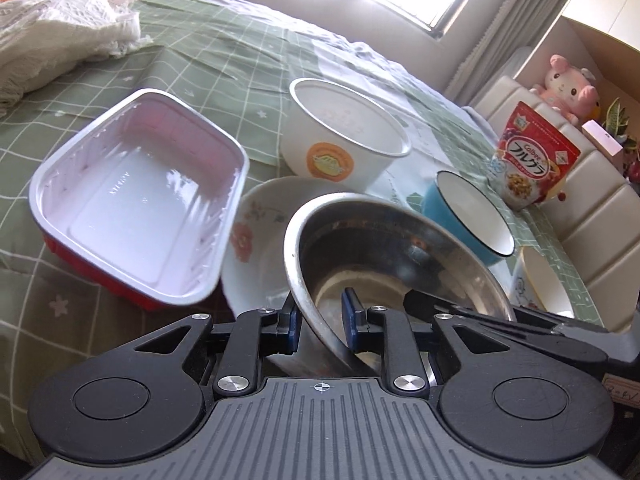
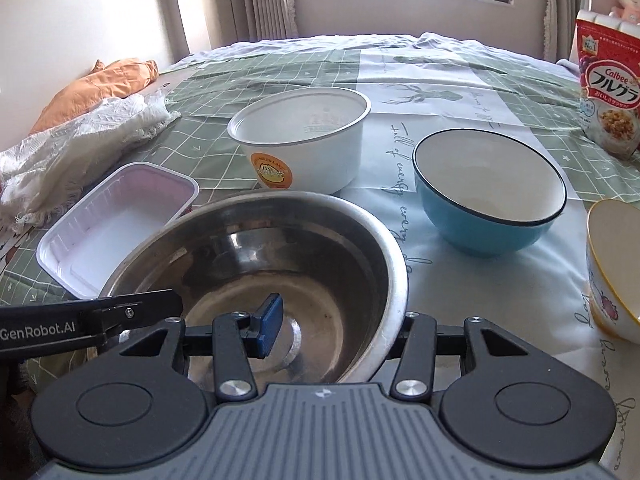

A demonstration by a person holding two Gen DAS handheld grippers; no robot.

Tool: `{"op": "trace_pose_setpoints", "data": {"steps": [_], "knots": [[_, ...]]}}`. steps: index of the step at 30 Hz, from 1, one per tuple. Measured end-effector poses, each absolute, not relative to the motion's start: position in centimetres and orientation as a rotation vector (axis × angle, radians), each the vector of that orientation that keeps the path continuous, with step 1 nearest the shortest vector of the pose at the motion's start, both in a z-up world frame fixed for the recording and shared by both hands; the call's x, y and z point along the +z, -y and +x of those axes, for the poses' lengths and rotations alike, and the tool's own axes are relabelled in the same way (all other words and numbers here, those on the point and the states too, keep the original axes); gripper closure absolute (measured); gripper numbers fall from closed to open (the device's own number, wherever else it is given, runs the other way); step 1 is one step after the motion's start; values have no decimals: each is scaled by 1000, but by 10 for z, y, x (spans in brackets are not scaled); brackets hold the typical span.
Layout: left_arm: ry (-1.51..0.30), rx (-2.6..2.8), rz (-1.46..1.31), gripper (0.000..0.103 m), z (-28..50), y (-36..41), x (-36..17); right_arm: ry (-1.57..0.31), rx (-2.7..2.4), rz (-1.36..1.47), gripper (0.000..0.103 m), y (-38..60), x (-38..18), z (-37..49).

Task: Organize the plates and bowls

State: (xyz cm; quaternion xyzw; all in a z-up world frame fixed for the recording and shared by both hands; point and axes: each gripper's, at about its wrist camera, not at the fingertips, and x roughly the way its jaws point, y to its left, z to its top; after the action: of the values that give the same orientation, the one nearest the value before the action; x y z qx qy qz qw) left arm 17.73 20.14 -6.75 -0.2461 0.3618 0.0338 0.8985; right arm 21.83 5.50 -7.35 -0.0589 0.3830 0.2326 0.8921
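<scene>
A steel bowl (image 1: 384, 256) (image 2: 280, 264) is held tilted over a floral plate (image 1: 256, 236). My left gripper (image 1: 322, 320) straddles its near left rim, one pad inside and one outside, shut on it. My right gripper (image 2: 332, 320) straddles its near right rim, the left pad inside the bowl, the right finger hidden behind the rim. The left gripper's arm (image 2: 88, 320) shows in the right wrist view. A white tub (image 1: 344, 132) (image 2: 304, 140), a blue bowl (image 1: 468, 216) (image 2: 488, 192) and a red tray with white inside (image 1: 140, 204) (image 2: 116, 228) stand around.
A yellow-rimmed floral bowl (image 2: 612, 272) (image 1: 540, 284) stands at the right. A cereal bag (image 1: 532, 152) (image 2: 608, 92) is at the far right. White cloth (image 1: 52, 40) (image 2: 80, 148) and orange cloth (image 2: 100, 84) lie at the left. A green checked tablecloth (image 1: 200, 60) covers the table.
</scene>
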Motion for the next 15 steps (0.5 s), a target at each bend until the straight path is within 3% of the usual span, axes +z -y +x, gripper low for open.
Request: {"op": "trace_pose_setpoints", "data": {"steps": [15], "knots": [[-718, 85, -480, 81, 179, -226, -80, -765, 427, -192, 57, -70, -76, 239]]}}
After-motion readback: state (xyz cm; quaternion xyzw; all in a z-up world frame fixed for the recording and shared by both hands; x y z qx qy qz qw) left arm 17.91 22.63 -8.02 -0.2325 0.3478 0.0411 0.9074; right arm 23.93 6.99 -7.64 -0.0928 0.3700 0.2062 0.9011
